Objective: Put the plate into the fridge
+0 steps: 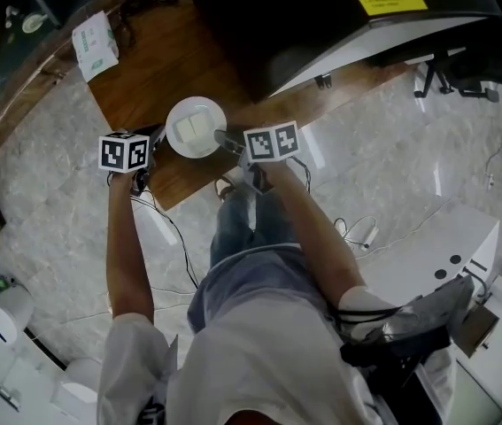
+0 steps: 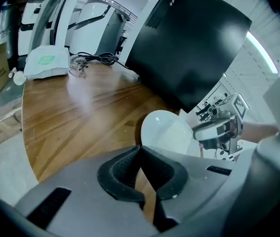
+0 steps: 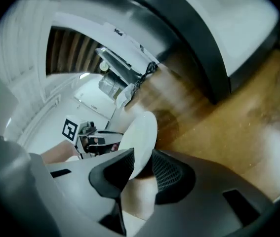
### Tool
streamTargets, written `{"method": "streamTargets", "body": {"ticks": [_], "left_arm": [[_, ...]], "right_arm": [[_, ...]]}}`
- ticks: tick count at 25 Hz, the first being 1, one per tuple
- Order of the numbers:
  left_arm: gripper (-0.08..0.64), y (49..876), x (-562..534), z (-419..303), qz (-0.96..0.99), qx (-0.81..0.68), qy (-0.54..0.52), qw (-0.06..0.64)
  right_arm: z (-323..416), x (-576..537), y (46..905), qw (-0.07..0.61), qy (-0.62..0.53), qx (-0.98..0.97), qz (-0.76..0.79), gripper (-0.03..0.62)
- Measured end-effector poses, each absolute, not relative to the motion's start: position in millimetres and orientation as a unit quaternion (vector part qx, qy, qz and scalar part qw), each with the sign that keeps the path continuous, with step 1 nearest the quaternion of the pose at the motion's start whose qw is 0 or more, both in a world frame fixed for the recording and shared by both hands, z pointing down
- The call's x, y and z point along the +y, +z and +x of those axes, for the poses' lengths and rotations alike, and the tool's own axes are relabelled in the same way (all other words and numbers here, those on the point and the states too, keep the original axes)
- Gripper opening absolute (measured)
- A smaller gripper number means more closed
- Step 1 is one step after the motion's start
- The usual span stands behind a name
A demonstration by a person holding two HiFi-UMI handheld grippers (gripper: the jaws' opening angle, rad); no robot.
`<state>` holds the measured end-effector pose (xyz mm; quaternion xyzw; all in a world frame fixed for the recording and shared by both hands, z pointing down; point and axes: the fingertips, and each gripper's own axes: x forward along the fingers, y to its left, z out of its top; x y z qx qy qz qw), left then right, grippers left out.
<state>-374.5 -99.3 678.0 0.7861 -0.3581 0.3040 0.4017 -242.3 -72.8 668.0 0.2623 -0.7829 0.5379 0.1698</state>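
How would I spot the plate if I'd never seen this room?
Find the long wooden table beside the big black appliance. At the table's near edge is the plate: round and white, the only dish there, unlike the flat white packet at the far end.

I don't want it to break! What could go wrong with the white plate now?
The plate lies near the edge of the table, above a hard floor. The jaws of the right gripper stand apart around its rim without pressing, so a nudge might slide it off. The left gripper, shut and empty, is close by and could bump it too.
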Motion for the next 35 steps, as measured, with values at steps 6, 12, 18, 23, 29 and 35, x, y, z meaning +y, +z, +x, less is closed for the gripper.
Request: {"method": "streamTargets", "body": {"ticks": [6, 12, 18, 23, 29, 35], "left_arm": [[0.018, 678, -100, -374, 0.786, -0.359, 0.296, 0.407], [0.02, 670, -99, -370, 0.802, -0.36, 0.261, 0.399], [0.02, 635, -95, -364, 0.823, -0.393, 0.168, 0.374], [0.02, 583, -79, -334, 0.851, -0.417, 0.125, 0.295], [0.02, 542, -36, -240, 0.858, -0.434, 0.149, 0.232], [0.02, 499, -12, -105, 0.839, -0.482, 0.116, 0.222]], "right_arm": [[-238, -86, 663, 0.045, 0.638, -0.725, 0.255, 0.028], [-236, -84, 648, -0.009, 0.664, -0.713, 0.226, 0.024], [-222, -78, 621, -0.032, 0.662, -0.719, 0.209, 0.023], [-203, -66, 584, -0.025, 0.641, -0.743, 0.19, 0.023], [-133, -38, 541, 0.045, 0.571, -0.8, 0.177, 0.023], [1, -29, 491, 0.093, 0.49, -0.849, 0.172, 0.023]]}}
